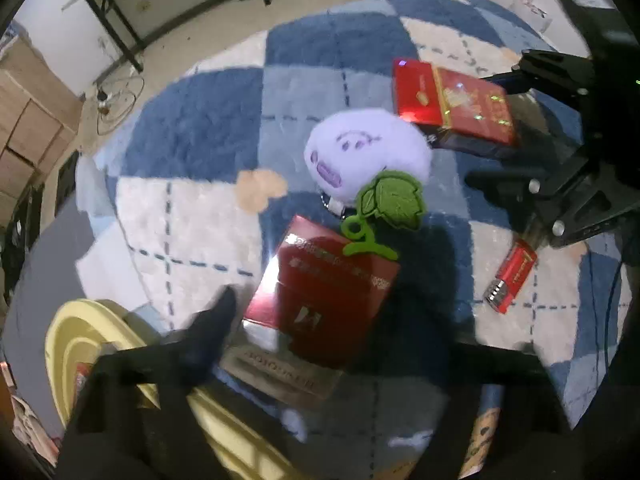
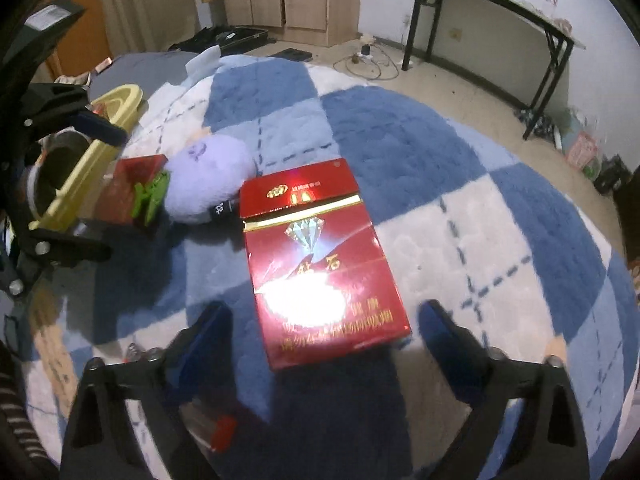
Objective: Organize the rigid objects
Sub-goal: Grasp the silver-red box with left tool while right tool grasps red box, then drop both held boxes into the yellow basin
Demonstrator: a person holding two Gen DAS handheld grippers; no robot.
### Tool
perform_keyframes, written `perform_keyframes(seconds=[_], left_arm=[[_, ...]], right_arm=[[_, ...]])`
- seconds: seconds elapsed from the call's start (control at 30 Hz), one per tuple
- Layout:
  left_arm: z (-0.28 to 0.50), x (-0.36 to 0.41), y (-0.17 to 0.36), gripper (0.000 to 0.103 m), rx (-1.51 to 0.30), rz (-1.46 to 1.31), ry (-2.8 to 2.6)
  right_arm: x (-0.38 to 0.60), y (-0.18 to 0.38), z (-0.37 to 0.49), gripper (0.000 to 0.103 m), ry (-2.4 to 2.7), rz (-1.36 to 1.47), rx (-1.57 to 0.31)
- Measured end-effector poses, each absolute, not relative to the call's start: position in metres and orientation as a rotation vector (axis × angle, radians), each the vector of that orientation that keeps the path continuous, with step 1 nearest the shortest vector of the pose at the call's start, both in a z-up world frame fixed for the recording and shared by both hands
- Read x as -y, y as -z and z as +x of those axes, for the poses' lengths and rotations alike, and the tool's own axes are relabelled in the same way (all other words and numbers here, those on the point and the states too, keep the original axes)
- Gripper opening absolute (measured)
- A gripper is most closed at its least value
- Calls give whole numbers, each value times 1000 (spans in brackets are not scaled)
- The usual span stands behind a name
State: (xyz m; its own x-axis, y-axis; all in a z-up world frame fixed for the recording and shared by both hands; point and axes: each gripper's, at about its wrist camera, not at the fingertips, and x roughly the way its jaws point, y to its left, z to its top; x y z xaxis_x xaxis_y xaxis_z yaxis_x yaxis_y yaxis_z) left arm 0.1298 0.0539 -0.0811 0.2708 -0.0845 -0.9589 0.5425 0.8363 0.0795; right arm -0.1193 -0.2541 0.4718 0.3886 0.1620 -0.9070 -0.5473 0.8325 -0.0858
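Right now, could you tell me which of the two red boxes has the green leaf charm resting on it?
The red box nearest the yellow basket, not the diamond-printed box. The green leaf charm overlaps its top edge.

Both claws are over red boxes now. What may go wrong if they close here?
1. The green leaf tag of the purple plush toy lies on the red box under the left claw; lifting may drag the toy.
2. The right claw stands open around only the near end of the diamond box; it may tip.
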Motion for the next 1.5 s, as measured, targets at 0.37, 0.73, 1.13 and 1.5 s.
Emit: perform_keyframes(seconds=[0.37, 0.73, 1.13, 1.5], left_arm=[[90, -89, 7, 60, -1058, 267, 292], [46, -293, -10, 59, -1053, -143, -118], [92, -342, 33, 57, -1121, -295, -126], [90, -343, 19, 96, -1061, -348, -121]], right_arm=[[263, -517, -149, 58, -478, -316, -995], [98, -554, -217, 58, -763, -354, -941], [34, -494, -230, 57, -746, -380, -955], [28, -490, -227, 78, -787, -348, -943]])
